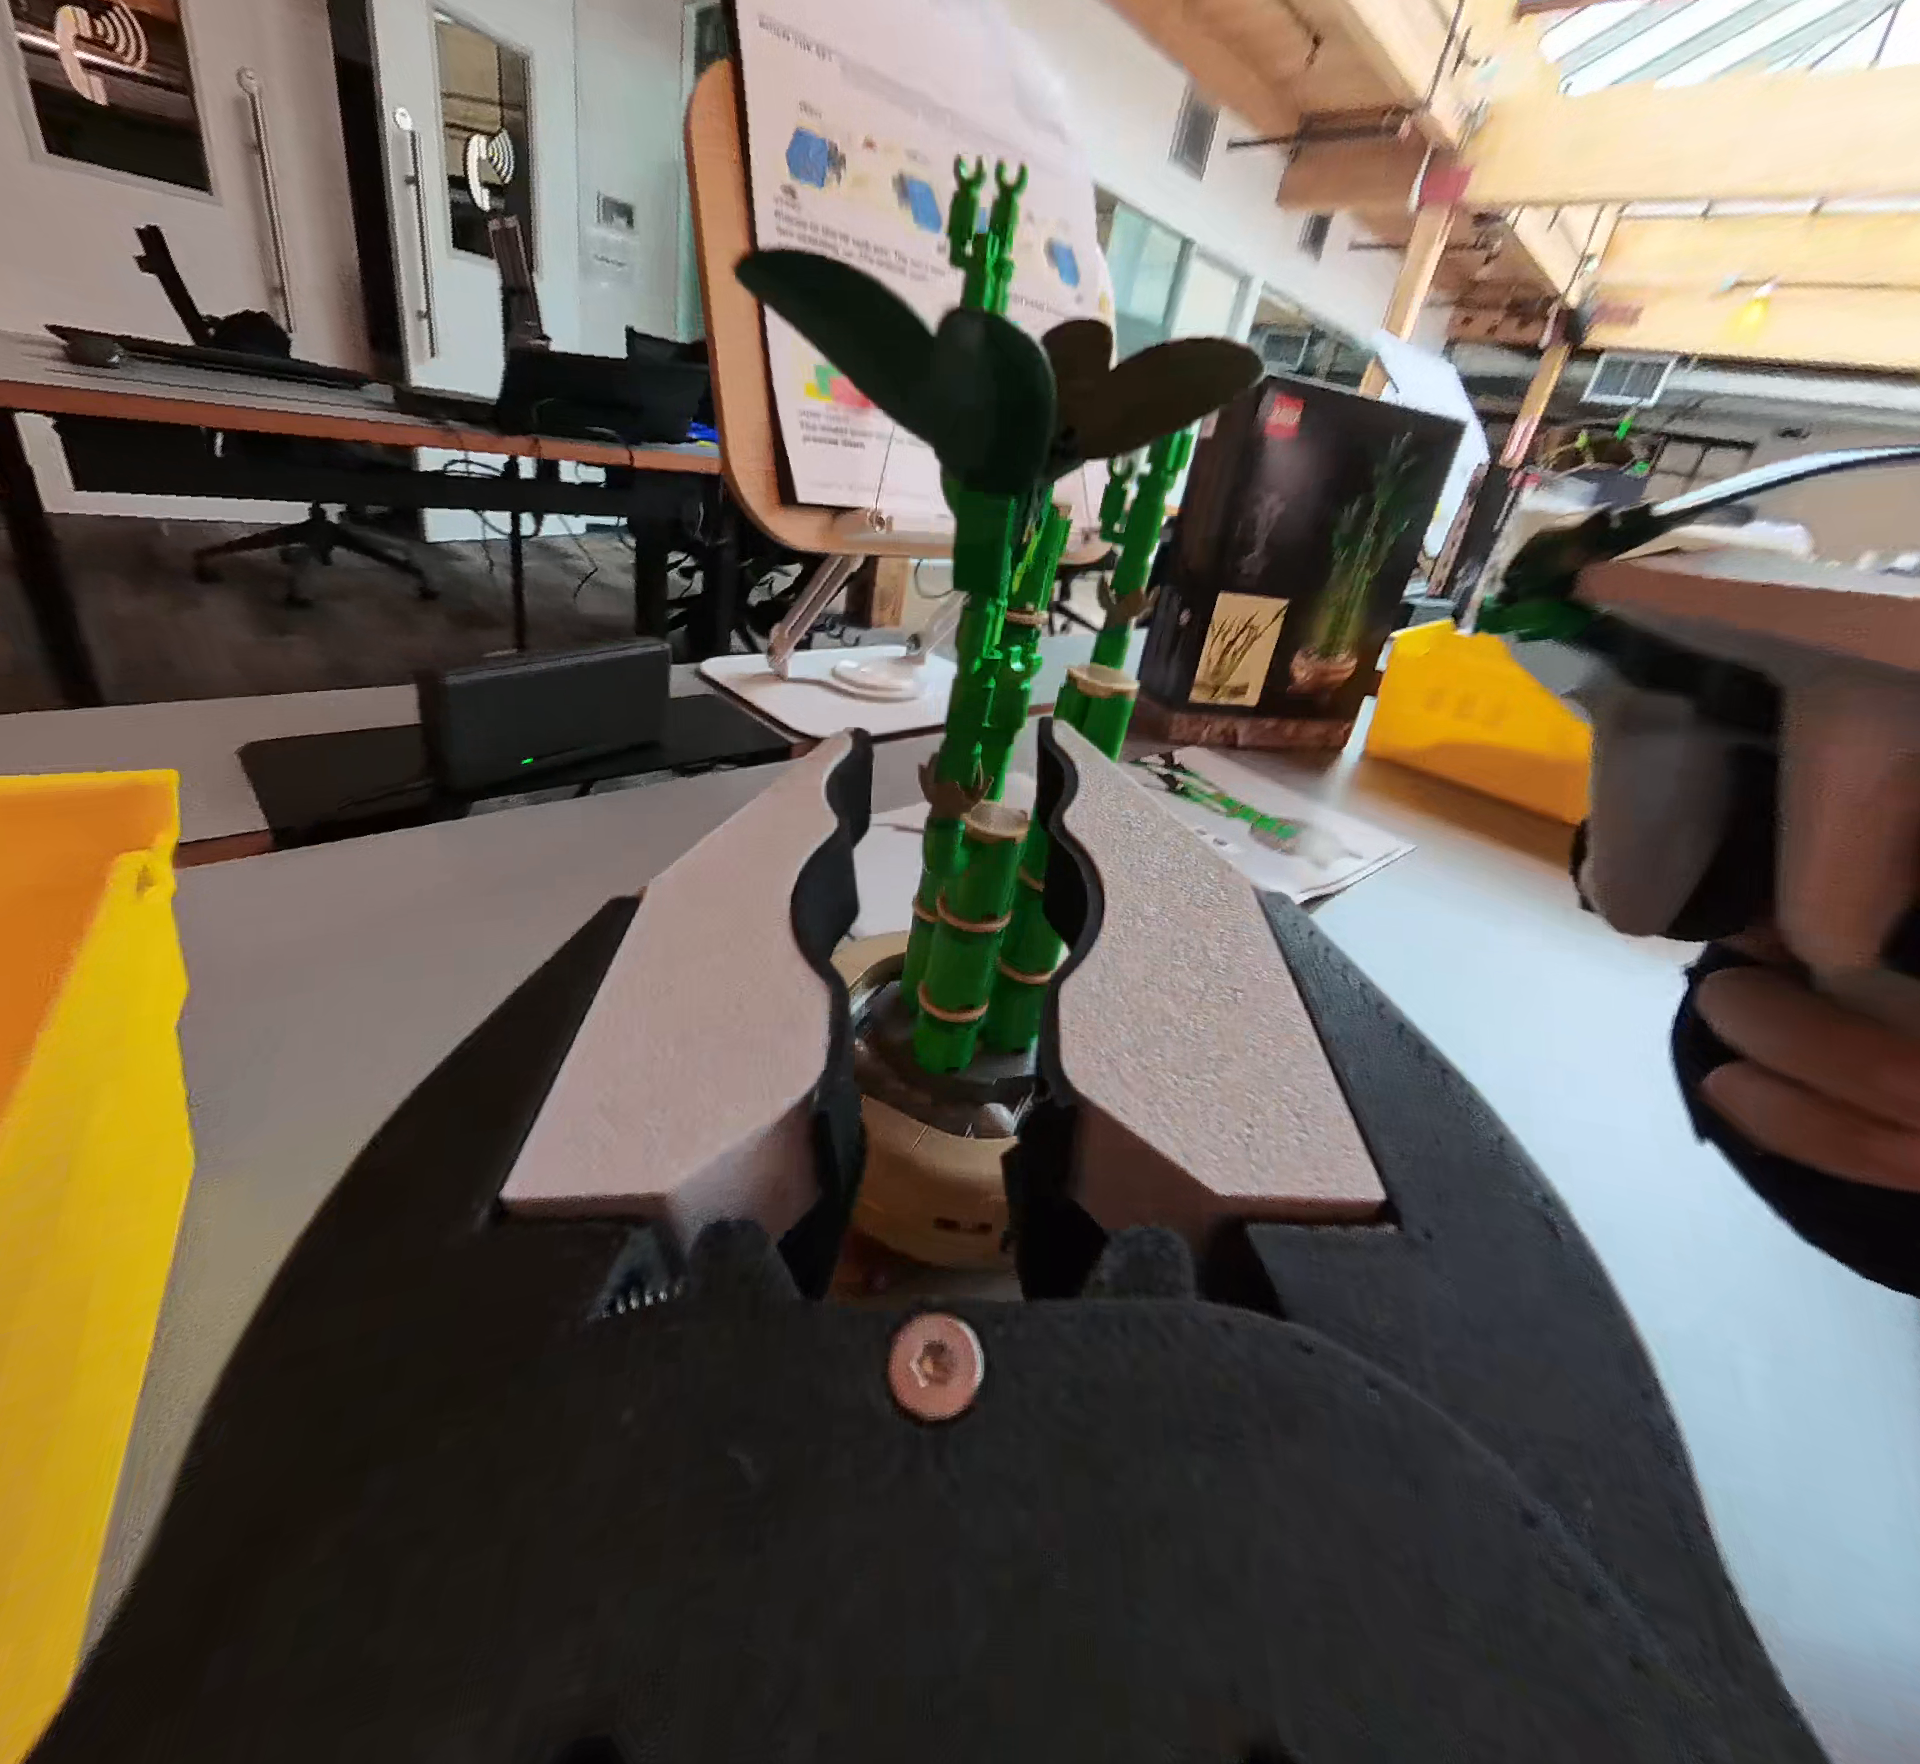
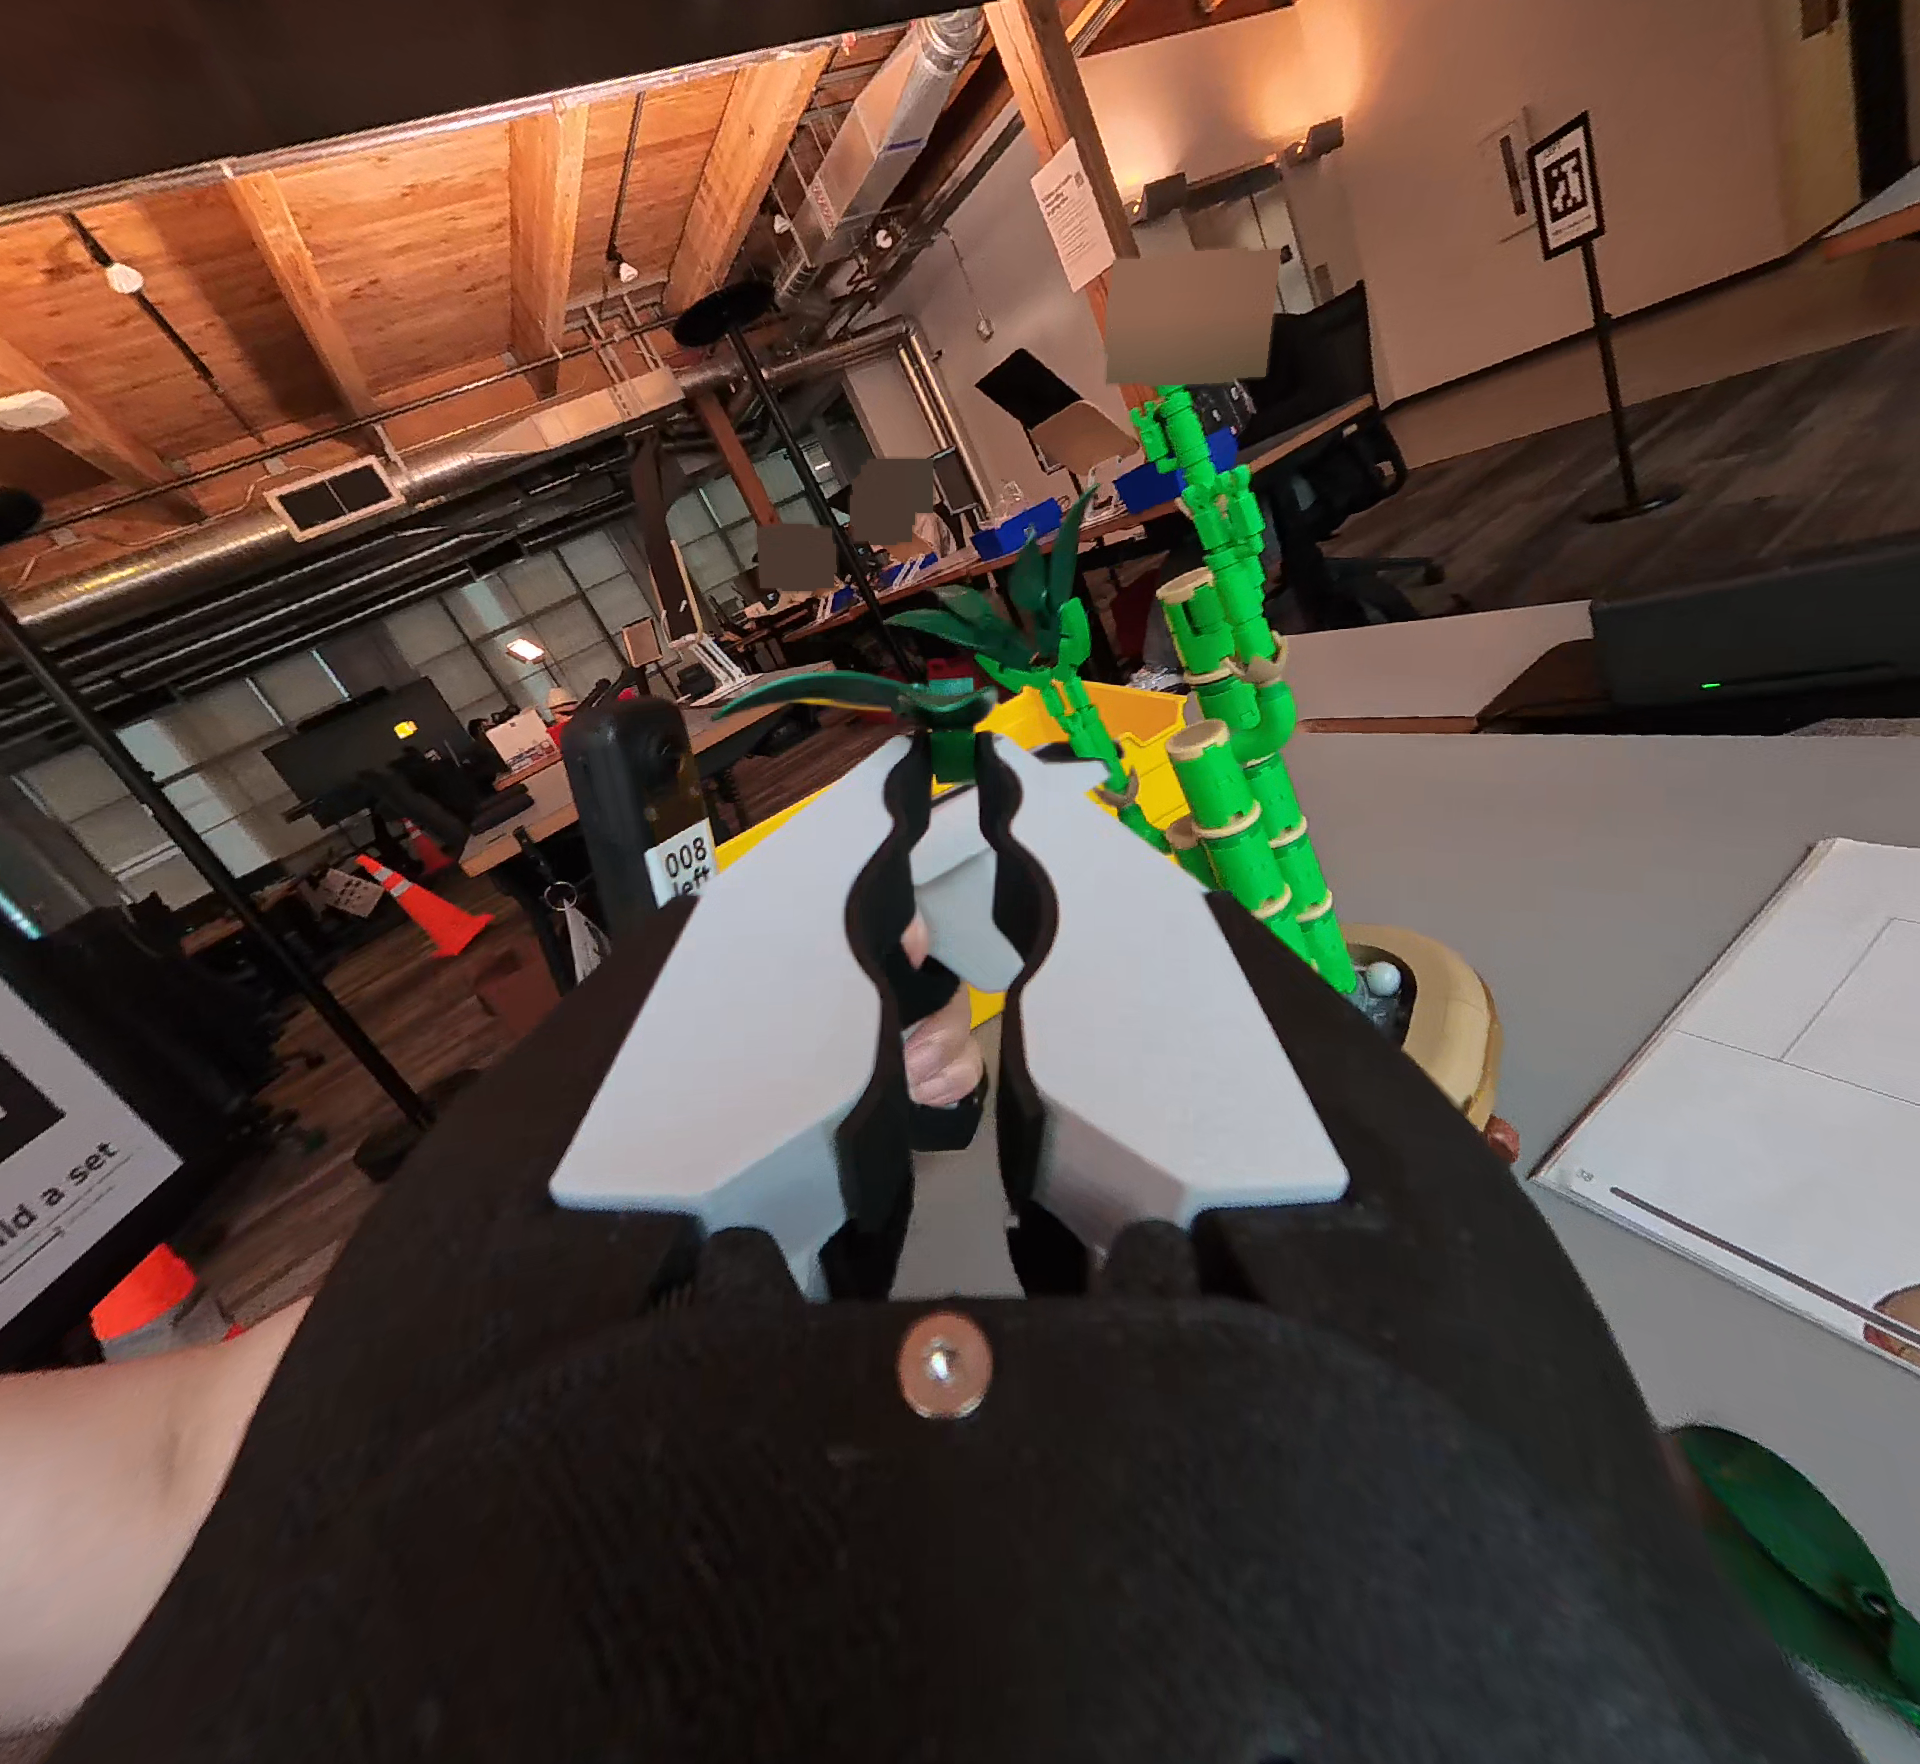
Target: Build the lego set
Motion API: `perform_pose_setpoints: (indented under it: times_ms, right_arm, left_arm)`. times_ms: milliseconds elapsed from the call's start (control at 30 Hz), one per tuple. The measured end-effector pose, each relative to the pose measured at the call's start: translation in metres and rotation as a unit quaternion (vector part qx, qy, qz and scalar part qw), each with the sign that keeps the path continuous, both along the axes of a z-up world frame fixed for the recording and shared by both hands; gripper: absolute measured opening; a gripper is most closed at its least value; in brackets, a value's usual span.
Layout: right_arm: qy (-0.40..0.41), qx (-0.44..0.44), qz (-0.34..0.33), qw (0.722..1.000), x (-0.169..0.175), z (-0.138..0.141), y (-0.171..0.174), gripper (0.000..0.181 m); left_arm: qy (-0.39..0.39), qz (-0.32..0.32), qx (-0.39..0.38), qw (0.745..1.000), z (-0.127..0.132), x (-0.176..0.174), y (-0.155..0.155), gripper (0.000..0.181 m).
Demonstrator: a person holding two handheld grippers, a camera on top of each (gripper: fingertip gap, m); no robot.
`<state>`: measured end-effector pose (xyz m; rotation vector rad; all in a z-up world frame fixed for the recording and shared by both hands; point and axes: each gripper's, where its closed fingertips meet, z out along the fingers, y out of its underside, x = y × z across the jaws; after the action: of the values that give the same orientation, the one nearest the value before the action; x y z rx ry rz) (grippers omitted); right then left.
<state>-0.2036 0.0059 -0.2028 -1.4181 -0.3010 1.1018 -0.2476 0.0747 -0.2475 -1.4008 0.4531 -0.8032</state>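
Observation:
A Lego bamboo plant [image 1: 982,883] of bright green stalks stands in a round tan pot [image 1: 925,1184]. Dark green leaves [image 1: 977,384] sit on one stalk. My left gripper [image 1: 951,758] is closed around the pot's base, and the stalks rise between its fingers. My right gripper [image 2: 951,753] is shut on a small green leaf piece [image 2: 940,706] at its tips, held in the air to the left of the plant [image 2: 1236,779]. In the left wrist view the right gripper [image 1: 1662,592] is blurred at the right edge, level with the upper stalks.
Yellow bins stand at the left [image 1: 83,1091] and back right [image 1: 1475,727]. The set's box [image 1: 1299,561] and an open booklet [image 1: 1268,821] lie behind the plant. A stand with a printed sheet [image 1: 904,208] is at the back. A loose large green leaf [image 2: 1808,1558] lies near the right gripper. Across from one pair of fingers to the other is roughly 10 cm.

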Motion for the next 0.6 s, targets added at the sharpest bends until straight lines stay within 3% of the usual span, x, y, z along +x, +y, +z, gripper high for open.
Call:
perform_pose_setpoints:
  times_ms: [300,600]
  right_arm:
    - [-0.047,0.006,-0.071,0.996,-0.018,0.000,0.030,0.006]
    - [-0.082,0.007,-0.118,0.990,-0.033,-0.009,0.045,0.006]
  left_arm:
    - [-0.008,-0.032,0.072,0.997,0.012,0.011,-0.008,0.040]
    - [0.007,-0.014,0.117,0.993,0.014,0.008,-0.006,0.025]
